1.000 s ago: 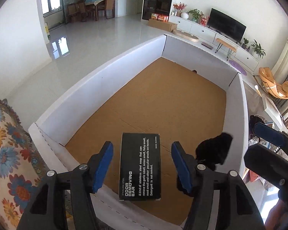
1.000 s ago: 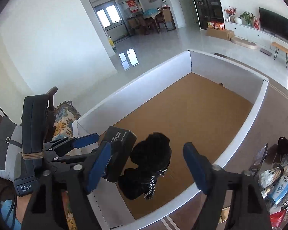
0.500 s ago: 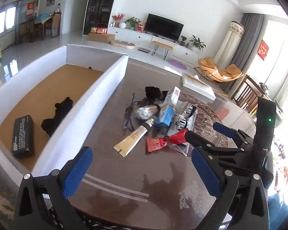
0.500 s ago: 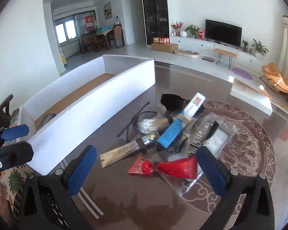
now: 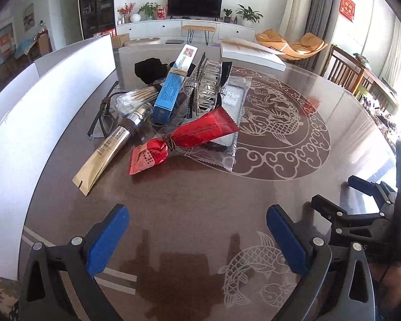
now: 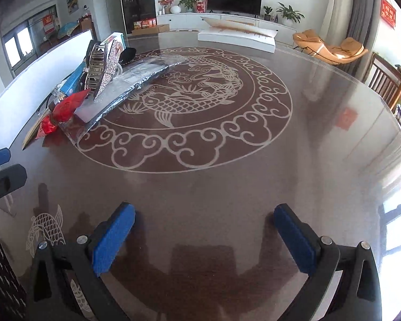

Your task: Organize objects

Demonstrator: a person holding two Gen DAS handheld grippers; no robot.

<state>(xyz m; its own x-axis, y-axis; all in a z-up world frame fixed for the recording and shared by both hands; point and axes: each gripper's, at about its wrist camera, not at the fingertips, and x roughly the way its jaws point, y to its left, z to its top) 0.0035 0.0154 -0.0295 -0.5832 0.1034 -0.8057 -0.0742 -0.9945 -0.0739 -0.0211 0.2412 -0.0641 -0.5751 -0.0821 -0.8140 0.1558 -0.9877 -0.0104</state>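
Both tools are spread wide and hold nothing: the left gripper (image 5: 197, 236) hangs over bare table (image 5: 267, 187) short of the pile, and the right gripper (image 6: 204, 236) faces the fish medallion, well away from it. We judge the red packet (image 5: 183, 140) the nearest pick; it lies at the pile's near edge, long axis running from near-left to far-right, its far end resting on a clear plastic sleeve (image 5: 227, 123) (a tube (image 5: 108, 149) lies just beside it). Risks: a careless closure could snag the sleeve, and dragging it could scatter the stacked blue box (image 5: 171, 91) and comb (image 5: 205, 85).
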